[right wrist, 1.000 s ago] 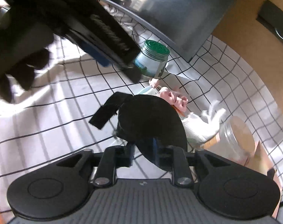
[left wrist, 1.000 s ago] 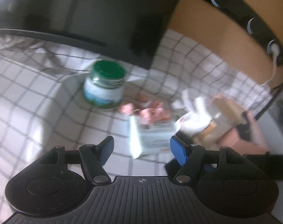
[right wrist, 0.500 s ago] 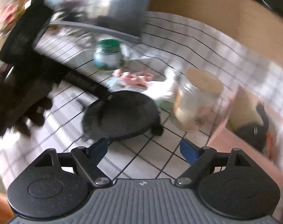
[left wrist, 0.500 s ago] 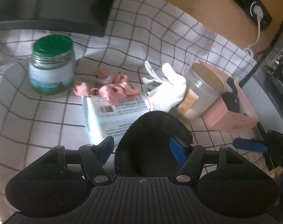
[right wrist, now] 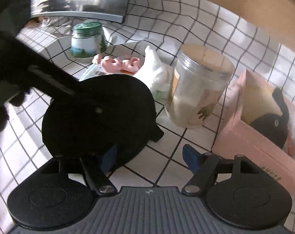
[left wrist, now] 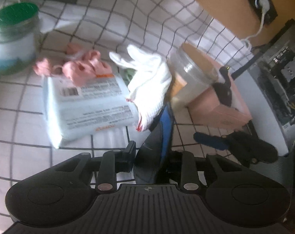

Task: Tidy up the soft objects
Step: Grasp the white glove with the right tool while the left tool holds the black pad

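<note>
My left gripper point(left wrist: 151, 154) is shut on a black cap point(left wrist: 153, 146), held edge-on above the checked cloth; the cap also shows in the right wrist view point(right wrist: 100, 115) with the left gripper reaching in from the left. My right gripper point(right wrist: 149, 156) is open and empty, just in front of the cap. A white glove point(left wrist: 149, 81) and a pink scrunchie point(left wrist: 83, 68) lie on a pale blue packet point(left wrist: 85, 109). A pink box point(right wrist: 264, 124) at right holds a black soft item point(right wrist: 272, 122).
A clear plastic jar point(right wrist: 198, 85) stands between the glove and the pink box. A green-lidded jar point(right wrist: 87, 39) stands at the back left. A laptop point(right wrist: 79, 0) lies behind it. A brown wall with a power socket point(left wrist: 264, 2) runs along the back.
My left gripper has closed on the black cap and raised it on edge. My right gripper, which let go of the cap earlier, has drawn nearer to it and stays open.
</note>
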Demonstrator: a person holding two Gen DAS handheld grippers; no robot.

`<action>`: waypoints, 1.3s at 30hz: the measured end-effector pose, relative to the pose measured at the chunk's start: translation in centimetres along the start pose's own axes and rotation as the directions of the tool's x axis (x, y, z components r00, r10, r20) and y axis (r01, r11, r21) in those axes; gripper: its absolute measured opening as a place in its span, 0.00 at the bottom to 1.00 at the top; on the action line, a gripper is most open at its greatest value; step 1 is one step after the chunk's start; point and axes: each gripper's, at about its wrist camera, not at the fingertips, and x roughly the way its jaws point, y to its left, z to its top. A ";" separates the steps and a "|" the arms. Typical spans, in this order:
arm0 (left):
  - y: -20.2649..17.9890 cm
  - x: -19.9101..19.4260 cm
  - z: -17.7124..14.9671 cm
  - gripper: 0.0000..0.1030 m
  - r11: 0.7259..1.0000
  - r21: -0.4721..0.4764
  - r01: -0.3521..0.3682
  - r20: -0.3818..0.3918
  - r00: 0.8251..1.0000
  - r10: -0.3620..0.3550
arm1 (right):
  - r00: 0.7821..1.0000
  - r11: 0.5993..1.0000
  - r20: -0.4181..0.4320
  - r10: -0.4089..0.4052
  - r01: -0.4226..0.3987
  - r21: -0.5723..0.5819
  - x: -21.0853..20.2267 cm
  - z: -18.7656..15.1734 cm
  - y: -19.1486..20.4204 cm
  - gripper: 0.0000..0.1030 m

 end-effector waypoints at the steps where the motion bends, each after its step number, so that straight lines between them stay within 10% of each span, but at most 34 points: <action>1: 0.1 0.4 0.0 0.28 1.000 -0.018 -0.001 -0.019 1.000 0.001 | 1.000 1.000 0.004 -0.001 0.001 -0.010 -0.1 -0.1 0.0 0.72; 10: 0.2 -4.8 -1.9 0.25 0.995 -0.104 0.013 0.079 0.997 -0.004 | 0.998 0.999 0.034 0.051 -0.050 -0.010 -4.2 -0.2 -2.1 0.73; 21: 3.7 -16.6 -4.3 0.25 0.963 -0.214 -0.161 0.314 0.923 0.224 | 0.991 0.993 0.078 0.108 -0.104 -0.048 -4.3 1.6 -0.1 0.73; 26: 4.2 -17.2 -5.6 0.25 0.965 -0.214 -0.153 0.288 0.934 0.212 | 0.984 0.979 0.096 0.152 -0.136 -0.155 -3.7 3.4 2.7 0.73; 31: 1.5 -15.8 -7.9 0.25 0.976 -0.072 -0.208 0.203 0.955 0.218 | 0.923 0.909 0.013 0.385 -0.382 0.168 -1.7 8.7 0.4 0.73; 36: -1.7 -11.5 -10.5 0.25 0.948 0.104 -0.301 0.096 0.952 0.292 | 0.862 0.824 -0.051 0.505 -0.463 0.328 -0.2 12.0 0.3 0.73; 39: -2.2 -10.7 -11.6 0.25 0.949 0.126 -0.290 0.087 0.956 0.280 | 0.872 0.858 -0.136 0.471 -0.417 0.299 0.6 12.3 1.9 0.73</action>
